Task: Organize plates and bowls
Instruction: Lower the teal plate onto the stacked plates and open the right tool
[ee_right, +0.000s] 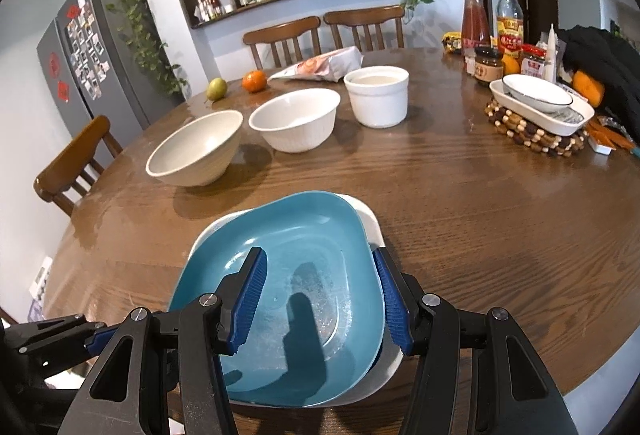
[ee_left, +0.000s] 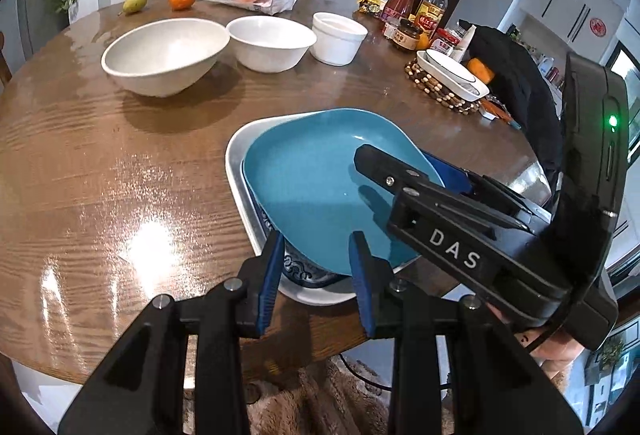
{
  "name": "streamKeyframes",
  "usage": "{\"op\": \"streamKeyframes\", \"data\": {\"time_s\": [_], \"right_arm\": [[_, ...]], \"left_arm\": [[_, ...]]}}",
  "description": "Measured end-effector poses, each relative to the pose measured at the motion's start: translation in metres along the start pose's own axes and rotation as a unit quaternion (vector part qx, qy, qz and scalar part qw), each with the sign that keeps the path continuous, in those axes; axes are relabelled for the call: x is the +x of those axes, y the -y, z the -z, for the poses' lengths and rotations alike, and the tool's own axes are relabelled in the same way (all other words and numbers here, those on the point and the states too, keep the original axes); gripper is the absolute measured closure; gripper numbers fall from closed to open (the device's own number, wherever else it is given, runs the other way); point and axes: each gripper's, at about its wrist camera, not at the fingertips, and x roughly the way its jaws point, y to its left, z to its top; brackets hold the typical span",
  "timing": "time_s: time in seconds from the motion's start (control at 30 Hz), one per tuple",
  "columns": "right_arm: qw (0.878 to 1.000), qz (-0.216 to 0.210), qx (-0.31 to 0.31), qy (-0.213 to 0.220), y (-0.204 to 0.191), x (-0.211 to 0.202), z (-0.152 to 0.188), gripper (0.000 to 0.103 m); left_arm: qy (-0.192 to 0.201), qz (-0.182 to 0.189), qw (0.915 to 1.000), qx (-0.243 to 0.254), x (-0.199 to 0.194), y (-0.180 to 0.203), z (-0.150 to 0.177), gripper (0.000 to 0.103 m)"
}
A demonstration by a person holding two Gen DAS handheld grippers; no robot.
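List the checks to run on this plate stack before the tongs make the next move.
1. Teal plate squared to the stack: not ok. It lies skewed over the patterned plate and the white square plate.
2. Left tongs on the teal plate's near corner: shut around it. Firm bite: cannot tell.
3. Right tongs: they straddle the right rim, one finger over the inside. Grip: cannot tell.
4. Stack well in on the table: cannot tell. It sits close to the near edge.
5. Wide bowl, ribbed bowl and straight-sided bowl apart from the stack: ok.
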Motion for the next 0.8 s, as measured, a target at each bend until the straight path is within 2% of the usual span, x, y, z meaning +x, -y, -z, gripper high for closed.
{"op": "streamKeyframes", "data": {"time_s": [0.8], "right_arm": [[1.0, 0.017, -0.006, -0.024, 0.0, 0.011, 0.005, 0.046]], "left_arm": [[-0.013, 0.034, 0.9993, -0.013, 0.004, -0.007, 0.006, 0.068]]}}
